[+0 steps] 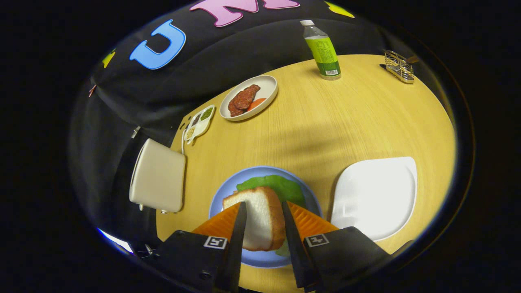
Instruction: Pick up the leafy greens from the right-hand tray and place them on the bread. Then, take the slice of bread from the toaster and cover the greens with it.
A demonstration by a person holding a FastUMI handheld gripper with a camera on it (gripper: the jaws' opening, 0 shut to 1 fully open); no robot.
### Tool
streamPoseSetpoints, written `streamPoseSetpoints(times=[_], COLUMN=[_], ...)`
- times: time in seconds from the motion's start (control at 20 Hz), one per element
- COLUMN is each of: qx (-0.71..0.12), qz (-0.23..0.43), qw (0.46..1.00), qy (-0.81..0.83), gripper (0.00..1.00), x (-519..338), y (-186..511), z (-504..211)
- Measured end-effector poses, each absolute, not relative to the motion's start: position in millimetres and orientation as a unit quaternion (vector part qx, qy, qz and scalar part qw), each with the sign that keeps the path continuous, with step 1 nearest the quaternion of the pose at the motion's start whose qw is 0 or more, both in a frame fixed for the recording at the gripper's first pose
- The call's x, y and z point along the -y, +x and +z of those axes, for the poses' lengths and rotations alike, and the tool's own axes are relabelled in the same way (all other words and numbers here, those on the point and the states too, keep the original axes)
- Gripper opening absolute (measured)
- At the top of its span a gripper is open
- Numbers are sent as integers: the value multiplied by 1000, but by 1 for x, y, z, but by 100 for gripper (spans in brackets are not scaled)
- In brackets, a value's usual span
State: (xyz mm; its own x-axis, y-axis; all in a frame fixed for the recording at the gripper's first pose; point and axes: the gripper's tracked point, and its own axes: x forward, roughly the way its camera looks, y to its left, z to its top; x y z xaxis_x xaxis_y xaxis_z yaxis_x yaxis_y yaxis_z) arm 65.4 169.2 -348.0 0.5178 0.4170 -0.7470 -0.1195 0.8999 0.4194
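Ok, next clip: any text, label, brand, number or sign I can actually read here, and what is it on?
None can be read.
Bottle: green label with print and a barcode, too small and blurred.
Gripper, shut on the bread slice above the greens and blue plate: square black-and-white marker tags behind its fingers, patterns rather than words.

Bread slice between tool fingers, over greens on plate.

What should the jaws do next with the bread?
Probably lower it a little and let go. The gripper holds the bread slice between its jaws, right over the leafy greens on the blue plate, so the greens look ready to be covered.
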Motion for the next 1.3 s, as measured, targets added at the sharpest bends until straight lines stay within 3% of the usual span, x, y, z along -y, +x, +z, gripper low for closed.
streamPoseSetpoints(times=[0.05, 0.15, 0.45, 0.8, 1.05, 1.3], qx=[-461, -449, -384, -273, -158, -100], qz=[156, 159, 175, 189, 168, 127], qw=[859, 865, 901, 940, 973, 986], qy=[161, 158, 99, 76, 23, 27], gripper=[60, 100, 99, 99, 99, 99], x=[-167, -165, -154, -141, -103, -65], y=[64, 63, 65, 65, 50, 19], z=[-345, -333, -268, -143, -53, 3])
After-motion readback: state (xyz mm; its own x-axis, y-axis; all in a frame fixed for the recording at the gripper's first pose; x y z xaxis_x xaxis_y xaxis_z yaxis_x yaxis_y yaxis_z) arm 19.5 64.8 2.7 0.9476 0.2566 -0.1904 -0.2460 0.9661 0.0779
